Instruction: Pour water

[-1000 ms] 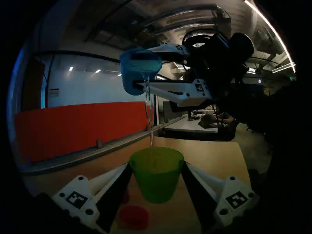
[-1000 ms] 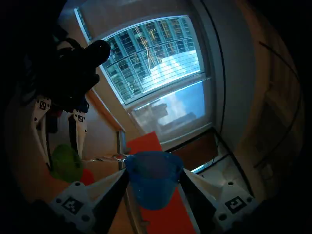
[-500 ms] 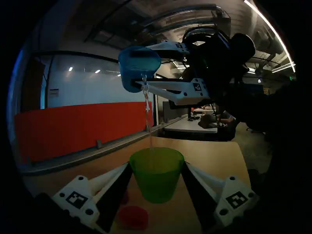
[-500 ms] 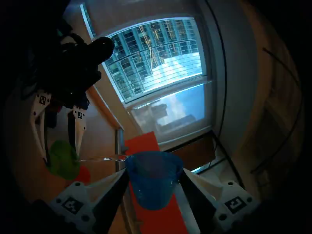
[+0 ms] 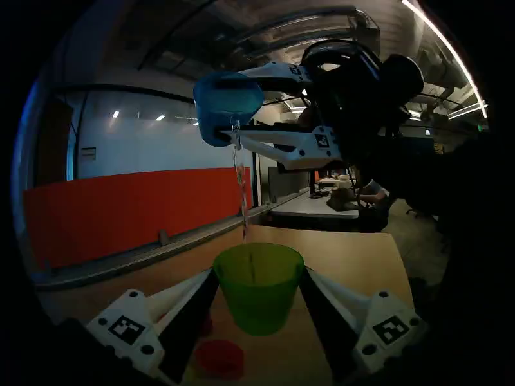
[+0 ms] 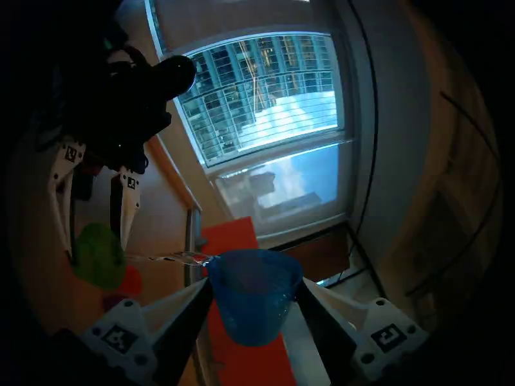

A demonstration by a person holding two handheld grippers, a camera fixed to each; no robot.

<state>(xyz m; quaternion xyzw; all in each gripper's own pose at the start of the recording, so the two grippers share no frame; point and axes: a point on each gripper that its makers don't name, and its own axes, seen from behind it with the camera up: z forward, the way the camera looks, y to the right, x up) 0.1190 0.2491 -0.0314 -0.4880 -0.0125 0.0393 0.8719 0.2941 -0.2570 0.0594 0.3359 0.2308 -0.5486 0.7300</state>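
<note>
In the left gripper view my left gripper (image 5: 259, 302) is shut on an upright green cup (image 5: 259, 293) held just above the wooden table (image 5: 351, 254). Above it, my right gripper (image 5: 254, 103) holds a blue cup (image 5: 225, 112) tipped on its side. A thin stream of water (image 5: 241, 193) falls from its rim into the green cup. In the right gripper view my right gripper (image 6: 254, 305) is shut on the blue cup (image 6: 253, 296), water (image 6: 167, 258) runs from its lip leftwards to the green cup (image 6: 98, 255), which the left gripper (image 6: 93, 241) holds.
A red lid-like object (image 5: 219, 358) lies on the table below the green cup, seen again as a red patch (image 6: 131, 281). An orange-red wall panel (image 5: 129, 209) runs along the table's far side. A large window (image 6: 270, 128) is beyond it. A person's dark sleeve (image 5: 412, 174) is behind the right gripper.
The blue cup has moved slightly up and left in the left gripper view while water keeps pouring. In the right gripper view the green cup drifted left. The green cup stays put between my left fingers.
</note>
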